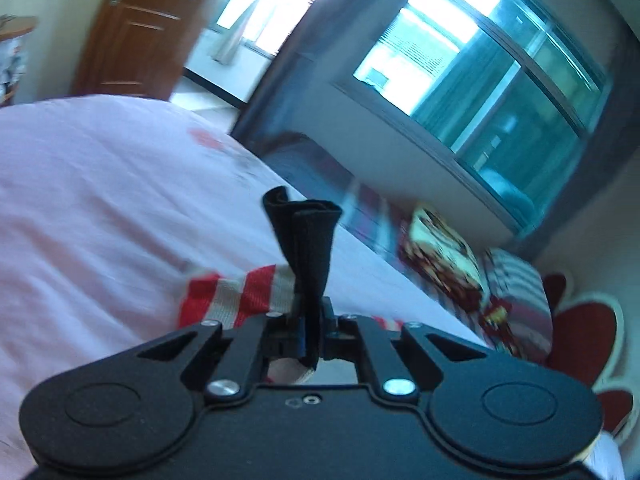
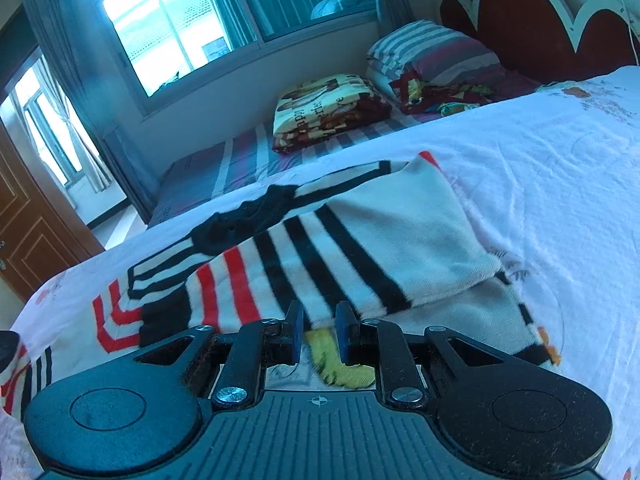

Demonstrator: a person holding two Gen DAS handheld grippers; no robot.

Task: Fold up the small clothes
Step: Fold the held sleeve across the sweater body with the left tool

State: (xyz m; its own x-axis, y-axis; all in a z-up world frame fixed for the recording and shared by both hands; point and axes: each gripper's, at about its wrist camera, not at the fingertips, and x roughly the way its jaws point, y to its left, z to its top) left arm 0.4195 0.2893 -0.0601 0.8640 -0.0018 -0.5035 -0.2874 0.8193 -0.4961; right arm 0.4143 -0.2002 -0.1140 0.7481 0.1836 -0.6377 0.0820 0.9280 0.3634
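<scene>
Left gripper [image 1: 308,320] clamped tight on a black cuff [image 1: 306,240], lifted off the bed [image 1: 100,200], red-and-white striped sleeve trailing down to the left. Right gripper [image 2: 318,332] hung open, nothing between the pads, just above the near edge of the striped sweater [image 2: 320,248]. Sweater spread flat on the bed, long axis running near-left to far-right, straight ahead of the right gripper. Probably the nearer one for the body fold.
</scene>
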